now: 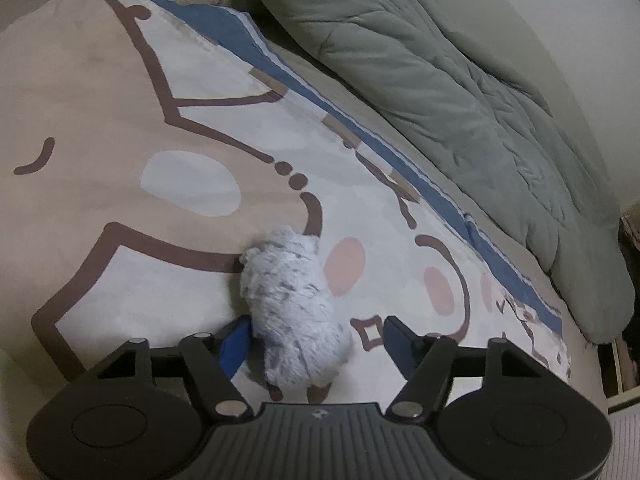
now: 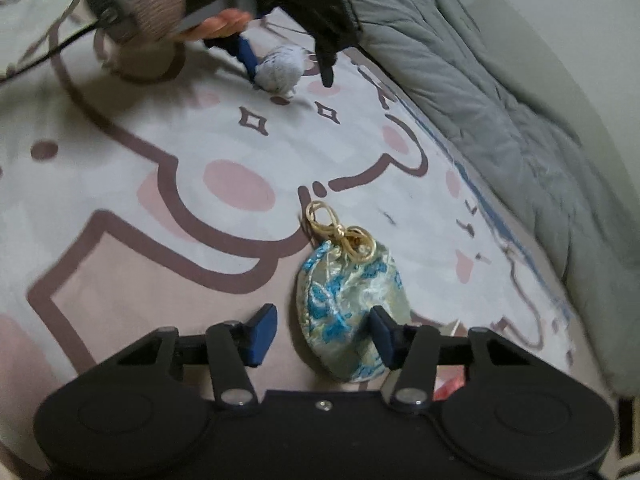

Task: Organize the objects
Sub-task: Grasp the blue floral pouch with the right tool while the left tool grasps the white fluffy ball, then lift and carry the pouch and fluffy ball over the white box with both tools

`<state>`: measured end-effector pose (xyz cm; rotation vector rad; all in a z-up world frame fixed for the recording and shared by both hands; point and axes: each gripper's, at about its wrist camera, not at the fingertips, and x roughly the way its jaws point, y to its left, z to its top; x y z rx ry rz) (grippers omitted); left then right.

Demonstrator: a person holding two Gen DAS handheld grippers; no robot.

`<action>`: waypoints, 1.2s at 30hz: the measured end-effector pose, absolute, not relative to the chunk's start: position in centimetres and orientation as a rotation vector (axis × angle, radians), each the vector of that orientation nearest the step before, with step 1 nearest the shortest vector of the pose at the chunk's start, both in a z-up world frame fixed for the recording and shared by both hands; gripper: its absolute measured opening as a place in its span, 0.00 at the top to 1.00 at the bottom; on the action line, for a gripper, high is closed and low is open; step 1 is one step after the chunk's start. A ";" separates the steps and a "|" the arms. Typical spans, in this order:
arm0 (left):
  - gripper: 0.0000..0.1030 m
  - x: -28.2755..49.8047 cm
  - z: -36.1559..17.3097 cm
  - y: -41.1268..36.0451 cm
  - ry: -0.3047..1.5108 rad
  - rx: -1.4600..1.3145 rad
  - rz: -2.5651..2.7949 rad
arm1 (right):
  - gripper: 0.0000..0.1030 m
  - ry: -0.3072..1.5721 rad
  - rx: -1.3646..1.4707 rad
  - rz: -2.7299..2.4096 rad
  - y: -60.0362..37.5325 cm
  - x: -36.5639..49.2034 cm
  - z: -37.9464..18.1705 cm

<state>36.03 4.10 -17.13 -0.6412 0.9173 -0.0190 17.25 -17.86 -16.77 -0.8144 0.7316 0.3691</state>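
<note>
Your left gripper (image 1: 316, 340) is spread wide around the fluffy grey-white speckled plush ball (image 1: 292, 316). The blue left pad touches or nearly touches the fluff at 9 o'clock; the right pad stands clear at 3 o'clock. Nothing is pinched yet. The ball lies on the beige cartoon-print bedsheet (image 1: 120, 80), with the rumpled grey-green quilted duvet (image 1: 460, 92) well apart at 1 o'clock.

Your right gripper (image 2: 320, 334) is also spread, straddling the lower part of the flat oval brocade pouch with blue flowers and a gold cord loop (image 2: 352, 308). The right pad touches or overlaps the pouch edge; the left pad sits apart at 9 o'clock. The cord loop points to 12 o'clock. A red scrap shows at 4 o'clock behind the finger; can't tell what it is.

Risks, judged from here:
- Plush ball sits off-centre toward the left pad, so closing may shove it sideways or catch only fluff, and it slips out on lift.
- Pouch is flat and slick-looking; a low pinch may scoop up the bedsheet or skate off the fabric.
- Gripped at the bottom end, the pouch would likely hang and swing.
- Right view is blurred up top, so that ball contact is unclear.
</note>
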 end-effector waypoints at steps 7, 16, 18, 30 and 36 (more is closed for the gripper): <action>0.56 36.1 -17.1 4.4 0.933 -0.591 -0.006 | 0.69 0.720 -0.879 0.354 -17.2 17.6 -17.4; 0.62 35.2 -16.3 4.6 0.944 -0.549 -0.025 | 0.84 0.745 -0.748 0.328 -17.8 18.3 -15.4; 0.62 34.7 -15.6 4.5 0.942 -0.528 -0.035 | 0.85 0.739 -0.715 0.324 -18.0 18.3 -14.6; 0.62 30.0 -9.3 4.9 0.879 -0.431 -0.091 | 0.88 0.666 -0.510 0.321 -19.2 17.6 -9.3; 0.62 27.1 -5.8 4.4 0.834 -0.358 -0.116 | 0.88 0.627 -0.423 0.315 -20.1 16.8 -6.8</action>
